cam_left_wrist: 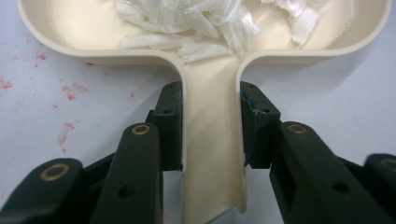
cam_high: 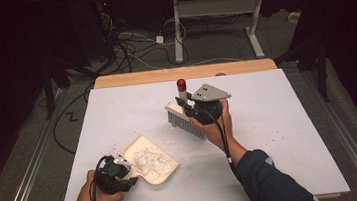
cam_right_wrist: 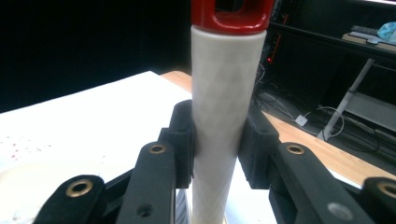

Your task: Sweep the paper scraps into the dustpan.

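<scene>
Sweeping scraps into the dustpan: most of it looks done

Starting with the white table [cam_high: 280, 135], it spreads under both claws, with faint red specks scattered to the left of the left claw. The cream dustpan [cam_high: 166, 171] lies flat on it just ahead of the left claw [cam_high: 124, 175], which is clenched on the pan's handle [cam_left_wrist: 212, 154], one jaw pressed to each side. The brush [cam_high: 185, 121] hangs below the right claw [cam_high: 191, 110], bristles down and near the table, well apart from the pan. That claw is clamped on the brush's white handle [cam_right_wrist: 222, 116], whose red cap [cam_right_wrist: 232, 16] stands just above the jaws.

A heap of white scraps [cam_left_wrist: 205, 25] already sits in the pan, straight ahead of the left claw. A few small bits [cam_high: 166, 141] lie on the table between brush and pan. My guess is the sweeping is largely finished: those last crumbs need one more pass, then the pan wants emptying.
</scene>
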The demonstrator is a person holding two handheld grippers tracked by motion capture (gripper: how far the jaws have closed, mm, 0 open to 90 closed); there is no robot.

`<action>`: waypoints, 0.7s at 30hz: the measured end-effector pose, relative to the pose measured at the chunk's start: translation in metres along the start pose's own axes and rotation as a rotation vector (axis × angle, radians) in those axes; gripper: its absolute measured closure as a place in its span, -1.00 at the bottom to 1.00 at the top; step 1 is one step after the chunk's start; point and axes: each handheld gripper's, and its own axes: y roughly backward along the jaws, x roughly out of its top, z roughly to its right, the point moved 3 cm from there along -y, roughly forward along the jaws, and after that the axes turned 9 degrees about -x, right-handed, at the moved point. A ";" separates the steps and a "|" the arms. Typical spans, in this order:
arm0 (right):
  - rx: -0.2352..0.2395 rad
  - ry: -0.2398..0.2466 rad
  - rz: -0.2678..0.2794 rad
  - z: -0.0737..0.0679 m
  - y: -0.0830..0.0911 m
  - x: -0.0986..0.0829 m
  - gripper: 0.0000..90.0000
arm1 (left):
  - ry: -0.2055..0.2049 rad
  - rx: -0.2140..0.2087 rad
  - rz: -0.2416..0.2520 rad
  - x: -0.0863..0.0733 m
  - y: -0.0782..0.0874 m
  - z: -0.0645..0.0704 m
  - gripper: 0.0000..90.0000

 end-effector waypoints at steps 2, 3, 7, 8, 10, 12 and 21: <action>0.018 -0.001 -0.008 -0.003 -0.001 0.001 0.57 | 0.000 0.002 -0.002 0.000 0.000 0.000 0.41; 0.018 -0.001 -0.008 -0.003 -0.001 0.001 0.57 | 0.001 0.002 -0.002 0.000 0.000 0.000 0.41; 0.117 0.034 -0.024 -0.018 0.004 0.005 0.57 | 0.002 0.001 -0.002 0.001 0.000 0.000 0.41; 0.154 0.035 -0.035 -0.024 0.005 0.006 0.57 | 0.004 0.001 -0.001 0.001 0.000 0.000 0.41; 0.209 0.078 -0.044 -0.038 0.011 0.008 0.57 | 0.004 0.006 -0.003 0.002 -0.001 0.000 0.41; 0.253 0.075 -0.046 -0.046 0.016 0.009 0.57 | 0.002 0.007 -0.005 0.002 -0.001 0.001 0.41; 0.338 0.083 0.003 -0.065 0.041 0.020 0.57 | 0.005 0.010 -0.006 0.002 -0.001 0.001 0.41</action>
